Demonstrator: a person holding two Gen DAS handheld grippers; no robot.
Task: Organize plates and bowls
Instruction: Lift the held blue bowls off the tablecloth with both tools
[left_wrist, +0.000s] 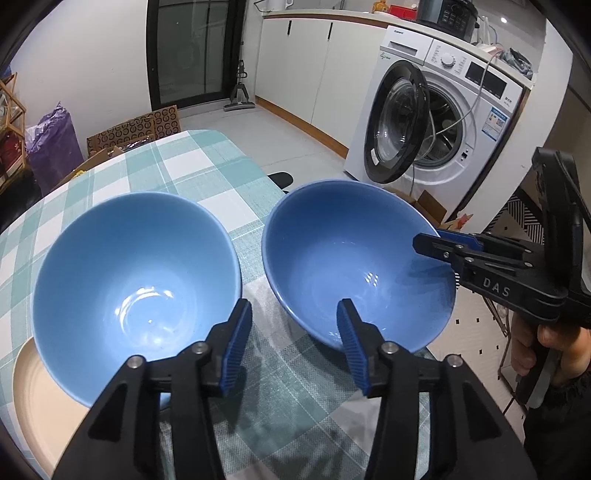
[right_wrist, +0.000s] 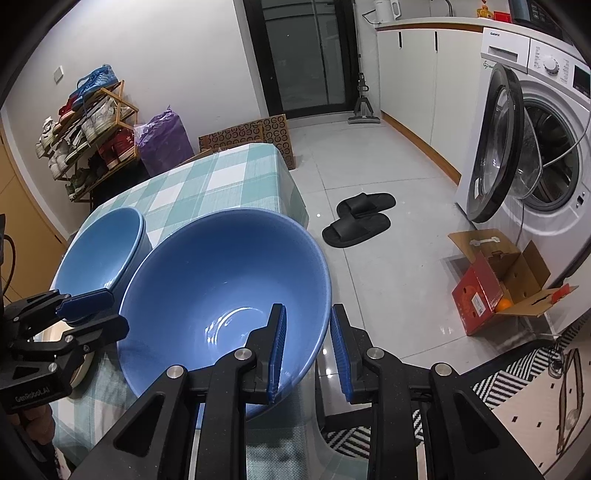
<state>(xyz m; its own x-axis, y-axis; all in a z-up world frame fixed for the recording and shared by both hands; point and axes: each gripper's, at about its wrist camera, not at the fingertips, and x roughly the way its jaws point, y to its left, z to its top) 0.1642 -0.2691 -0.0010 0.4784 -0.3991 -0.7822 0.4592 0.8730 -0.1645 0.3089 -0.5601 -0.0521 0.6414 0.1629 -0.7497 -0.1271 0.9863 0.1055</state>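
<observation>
Left wrist view cuts off the cream plate (left_wrist: 35, 398) at the frame's lower left edge, and the left blue bowl (left_wrist: 136, 291) sitting on it hides most of what remains. In the right wrist view that bowl (right_wrist: 101, 251) seems to show a doubled rim — whether it is one bowl or a nested stack is hard to tell. The right blue bowl (right_wrist: 225, 299) is glossy, deep, and tilted off the checked table (left_wrist: 192, 170), near its edge. The left gripper (left_wrist: 293, 347) hangs between the two bowls, jaws wide apart and holding nothing. The right gripper (right_wrist: 306, 347) straddles the right bowl's rim — one pad inside, one outside, a gap visible, so not clamped.
</observation>
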